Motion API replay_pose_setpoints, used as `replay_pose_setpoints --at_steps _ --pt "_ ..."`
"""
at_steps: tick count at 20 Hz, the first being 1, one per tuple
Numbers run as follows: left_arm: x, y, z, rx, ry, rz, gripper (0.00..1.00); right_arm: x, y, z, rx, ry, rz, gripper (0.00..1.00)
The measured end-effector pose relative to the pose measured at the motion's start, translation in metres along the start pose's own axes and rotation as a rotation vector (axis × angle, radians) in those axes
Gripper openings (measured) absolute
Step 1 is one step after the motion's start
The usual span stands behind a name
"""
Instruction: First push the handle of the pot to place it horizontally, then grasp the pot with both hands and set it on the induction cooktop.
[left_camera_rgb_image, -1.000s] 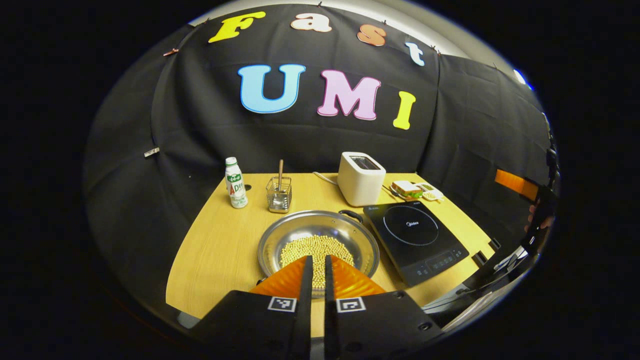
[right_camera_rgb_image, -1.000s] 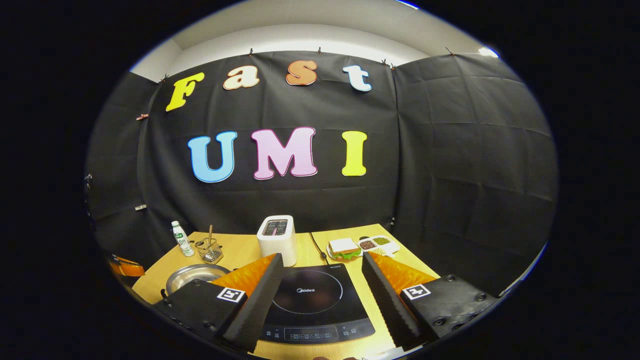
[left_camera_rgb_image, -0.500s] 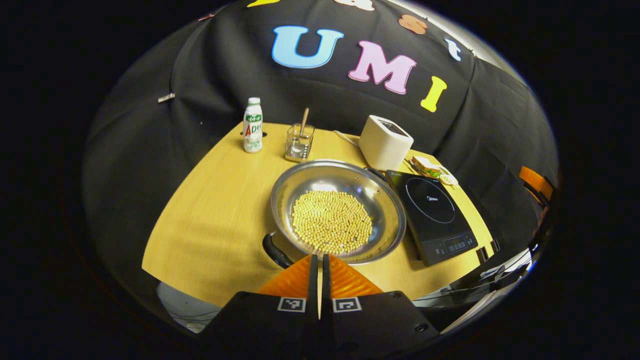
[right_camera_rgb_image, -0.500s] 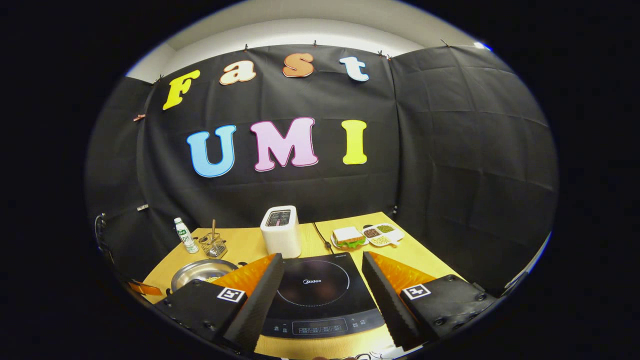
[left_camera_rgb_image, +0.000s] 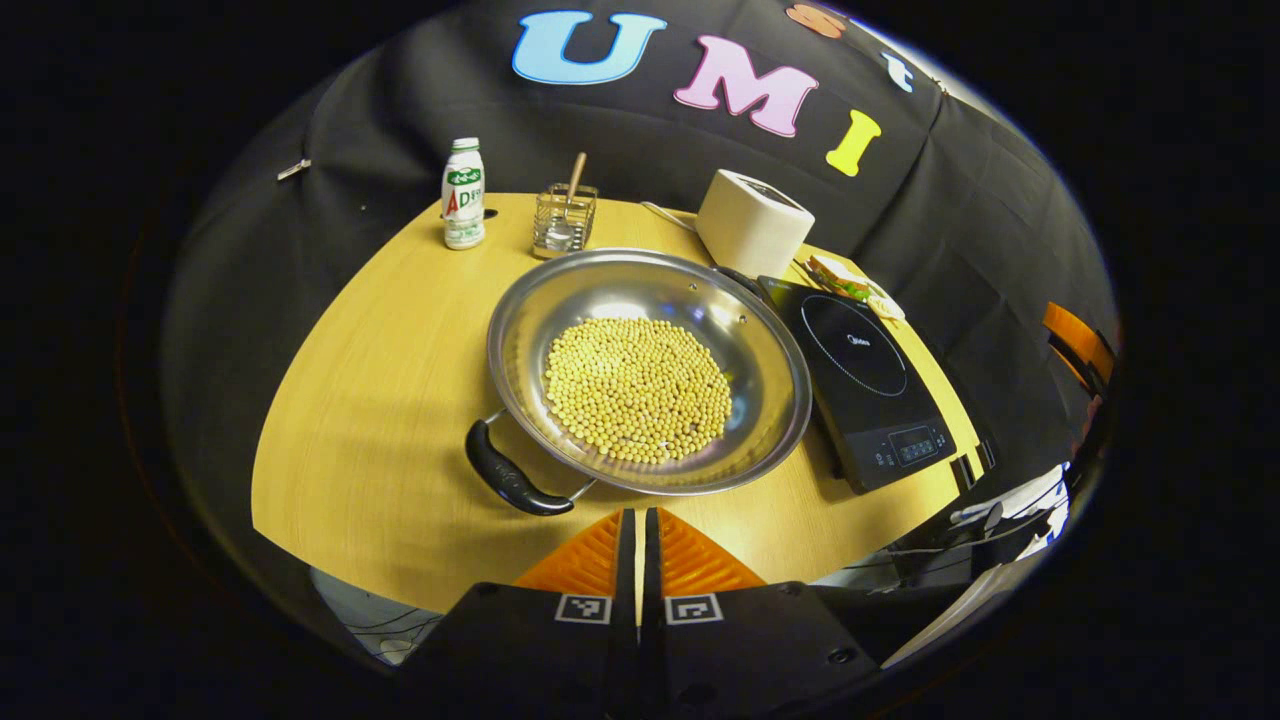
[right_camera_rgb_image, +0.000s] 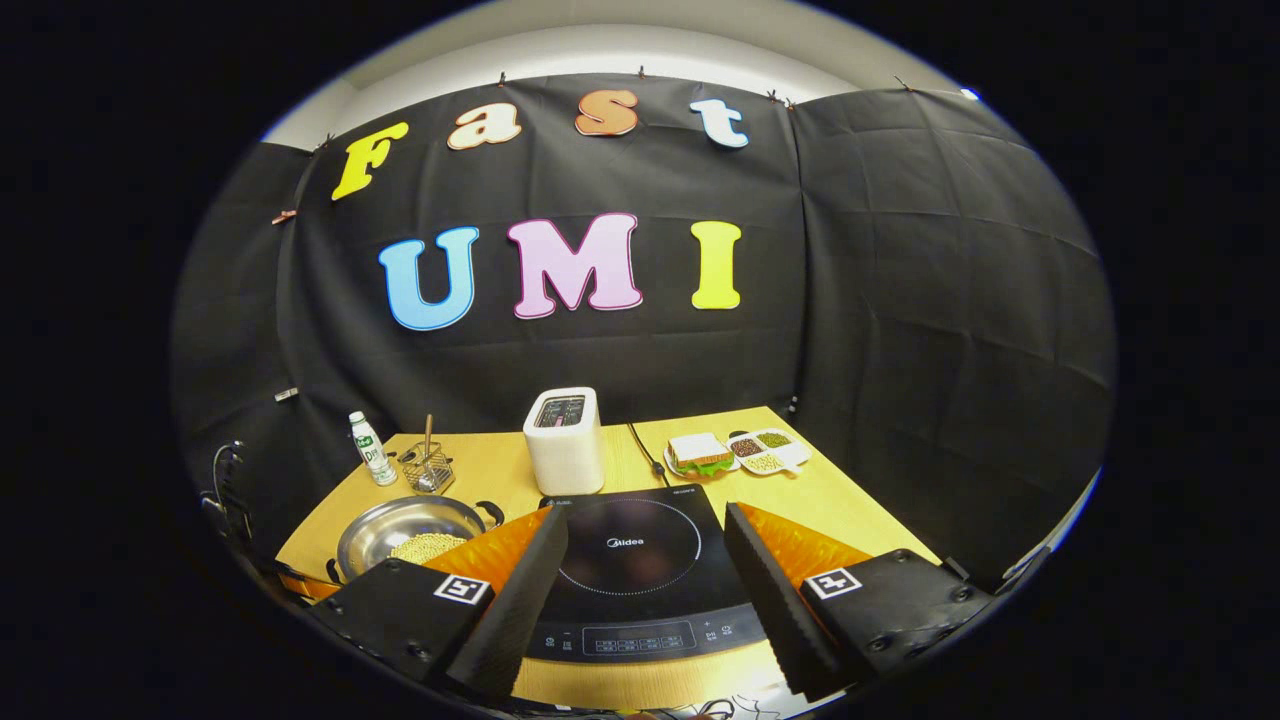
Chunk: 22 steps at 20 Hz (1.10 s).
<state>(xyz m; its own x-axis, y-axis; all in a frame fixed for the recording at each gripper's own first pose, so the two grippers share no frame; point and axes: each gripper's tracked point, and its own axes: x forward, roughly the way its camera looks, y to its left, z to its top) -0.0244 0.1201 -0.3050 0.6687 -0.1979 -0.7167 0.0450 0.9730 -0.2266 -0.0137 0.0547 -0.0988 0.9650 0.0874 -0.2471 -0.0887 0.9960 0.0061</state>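
Observation:
A wide steel pot (left_camera_rgb_image: 770, 370) holding pale yellow beans (left_camera_rgb_image: 637, 388) sits on the wooden table (left_camera_rgb_image: 380, 400). One black handle (left_camera_rgb_image: 508, 476) points to the near left, the other (left_camera_rgb_image: 737, 280) to the far right by the black induction cooktop (left_camera_rgb_image: 865, 385). My left gripper (left_camera_rgb_image: 637, 520) is shut and empty, just in front of the pot's near rim, right of the near handle. In the right gripper view my right gripper (right_camera_rgb_image: 645, 535) stands open over the cooktop (right_camera_rgb_image: 628, 560), with the pot (right_camera_rgb_image: 380, 535) to its left.
Along the back stand a small bottle (left_camera_rgb_image: 464, 194), a wire holder with a stick (left_camera_rgb_image: 565, 218) and a white toaster (left_camera_rgb_image: 754, 222). A sandwich plate (right_camera_rgb_image: 699, 455) and a snack dish (right_camera_rgb_image: 765, 452) lie behind the cooktop. The table's front edge is right under my left gripper.
My left gripper view has come closer and higher over the pot, bringing the near handle fully into sight. My right gripper has drifted slightly, still open over the cooktop.

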Motion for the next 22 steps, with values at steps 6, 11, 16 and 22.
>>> replay_pose_setpoints --at_steps 6,11,16,22 --pt "0.02 0.016 -0.006 0.024 0.067 0.036 0.05 0.001 -0.008 -0.002 0.012 0.004 -0.02 0.99" --pt "0.031 0.025 -0.001 0.017 0.089 0.047 0.05 0.006 -0.011 -0.006 0.023 0.018 -0.039 0.98" --pt "0.034 0.041 0.005 0.055 0.101 0.103 0.05 0.011 -0.005 -0.002 0.043 0.021 -0.041 0.99" --pt "0.038 0.063 0.012 0.041 0.109 0.135 0.05 0.018 0.002 0.004 0.039 0.004 -0.037 0.99"
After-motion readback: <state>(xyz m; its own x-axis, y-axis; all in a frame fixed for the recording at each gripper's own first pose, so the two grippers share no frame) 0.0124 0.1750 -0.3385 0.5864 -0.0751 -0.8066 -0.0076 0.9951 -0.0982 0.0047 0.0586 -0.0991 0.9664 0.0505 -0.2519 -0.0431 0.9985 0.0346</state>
